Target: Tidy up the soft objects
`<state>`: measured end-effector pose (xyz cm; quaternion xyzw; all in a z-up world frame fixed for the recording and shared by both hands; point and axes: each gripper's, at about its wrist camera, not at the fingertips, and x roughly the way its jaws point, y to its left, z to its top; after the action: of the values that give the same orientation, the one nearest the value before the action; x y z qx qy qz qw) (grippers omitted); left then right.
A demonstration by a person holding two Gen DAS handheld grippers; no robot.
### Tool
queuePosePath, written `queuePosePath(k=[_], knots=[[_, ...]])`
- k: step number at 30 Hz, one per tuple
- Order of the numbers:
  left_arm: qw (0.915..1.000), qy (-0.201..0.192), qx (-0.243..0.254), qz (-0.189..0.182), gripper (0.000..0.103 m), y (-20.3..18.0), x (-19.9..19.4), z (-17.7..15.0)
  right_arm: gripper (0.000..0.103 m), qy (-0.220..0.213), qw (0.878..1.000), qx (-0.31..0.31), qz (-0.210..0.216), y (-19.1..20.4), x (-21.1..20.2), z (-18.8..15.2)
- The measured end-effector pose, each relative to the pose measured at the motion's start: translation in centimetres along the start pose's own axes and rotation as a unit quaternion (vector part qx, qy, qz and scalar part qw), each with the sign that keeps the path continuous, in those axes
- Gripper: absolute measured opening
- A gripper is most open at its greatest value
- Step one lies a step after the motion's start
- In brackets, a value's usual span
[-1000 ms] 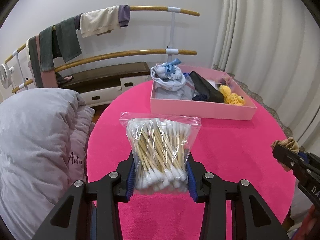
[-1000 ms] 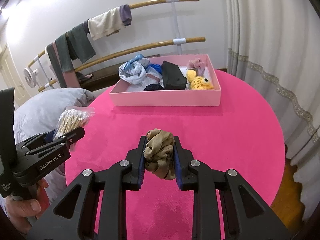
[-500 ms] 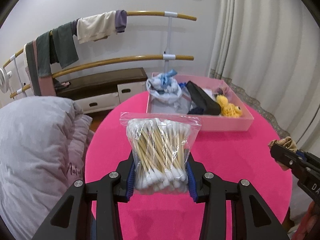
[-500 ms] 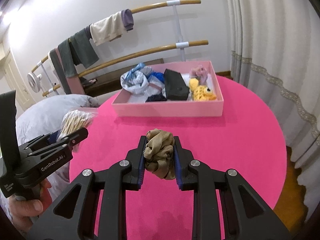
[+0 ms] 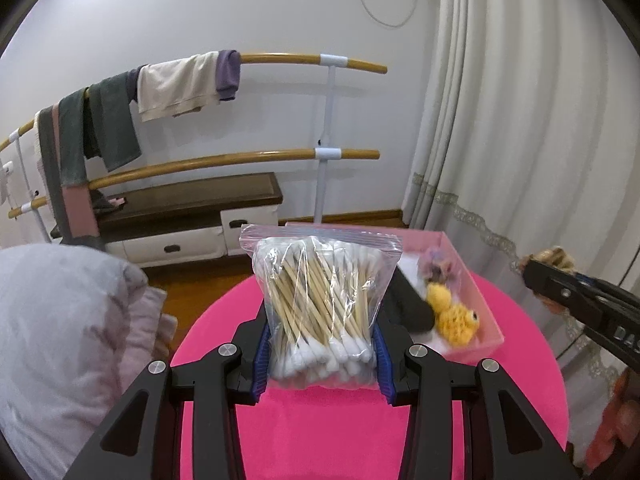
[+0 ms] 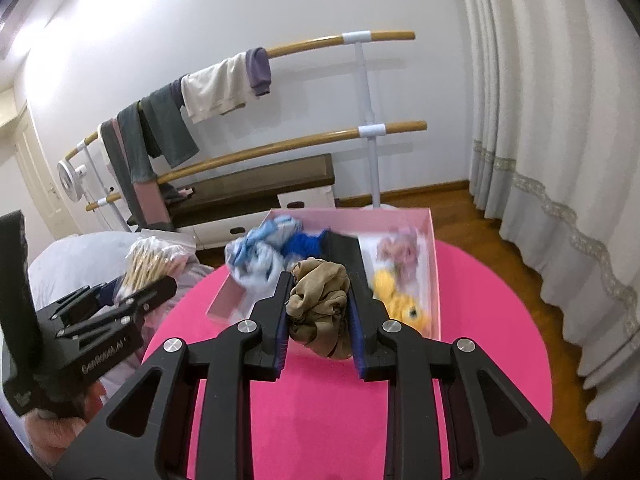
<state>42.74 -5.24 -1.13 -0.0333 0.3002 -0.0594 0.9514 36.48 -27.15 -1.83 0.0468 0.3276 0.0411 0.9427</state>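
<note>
My left gripper [image 5: 320, 344] is shut on a clear zip bag of cotton swabs [image 5: 320, 304], held above the pink round table [image 5: 320, 432]. My right gripper [image 6: 320, 312] is shut on a tan scrunchie [image 6: 320, 308], seen also at the right edge of the left wrist view as the scrunchie [image 5: 554, 258]. Just beyond both lies the pink box [image 6: 434, 264] holding a blue-white cloth bundle [image 6: 256, 256], a black pouch [image 6: 344, 248], a yellow knitted toy [image 6: 400, 304] and a pink scrunchie [image 6: 400, 248]. The swab bag [image 6: 152, 260] and the left gripper [image 6: 120, 304] show at the left of the right wrist view.
A wooden double-bar rail [image 5: 240, 158] draped with clothes stands by the wall over a low dark bench [image 5: 180, 200]. White curtains [image 6: 540, 120] hang on the right. A grey quilt [image 5: 60, 340] lies left of the table. A hand [image 6: 60, 428] grips the left tool.
Both grippers rose and moved forward toward the pink box, which now sits close under their fingertips. Both grips are unchanged.
</note>
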Motion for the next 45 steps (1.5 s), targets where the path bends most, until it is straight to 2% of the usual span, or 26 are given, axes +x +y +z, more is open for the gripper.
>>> queuePosePath(k=[5,13,23,31,34,36,38,40,41,42,45], knots=[[0.9999,0.008,-0.001,-0.008,0.039,-0.8,4.2,3.3,0.024,0.012,1.000,0.012,0.012,-1.1,3.6,3.2],[0.9994,0.025,-0.016,-0.015,0.039,-1.4,11.1,7.7,0.024,0.040,0.999,0.022,0.017,-2.8,9.0,5.6],[0.9978,0.057,-0.029,-0.018,0.039,-2.2,19.4,11.3,0.025,0.063,0.997,0.037,0.009,-4.7,13.0,6.1],[0.9959,0.083,-0.031,-0.018,0.042,-2.7,24.8,12.5,0.028,0.080,0.995,0.051,0.008,-5.8,15.2,6.0],[0.9954,0.092,-0.026,-0.011,0.055,-2.6,26.3,12.7,0.039,0.087,0.994,0.059,0.006,-6.4,15.9,5.8],[0.9960,0.085,-0.028,-0.003,0.073,-2.3,26.6,13.0,0.058,0.090,0.994,0.067,0.007,-6.7,16.1,5.5],[0.9971,0.072,-0.025,-0.002,0.078,-2.2,26.1,12.7,0.075,0.089,0.993,0.074,0.010,-7.0,16.1,5.3],[0.9977,0.064,-0.023,-0.001,0.090,-2.0,26.0,13.1,0.085,0.081,0.993,0.082,0.011,-7.2,15.7,5.2],[0.9980,0.058,-0.024,0.001,0.096,-1.9,25.5,12.8,0.099,0.076,0.993,0.087,0.010,-7.4,15.4,5.2],[0.9984,0.050,-0.025,0.003,0.100,-1.7,24.9,12.8,0.103,0.069,0.993,0.094,0.011,-7.5,15.0,5.1],[0.9991,0.029,-0.030,0.010,0.103,-1.1,23.5,12.9,0.103,0.052,0.993,0.108,0.011,-8.0,13.5,5.2]])
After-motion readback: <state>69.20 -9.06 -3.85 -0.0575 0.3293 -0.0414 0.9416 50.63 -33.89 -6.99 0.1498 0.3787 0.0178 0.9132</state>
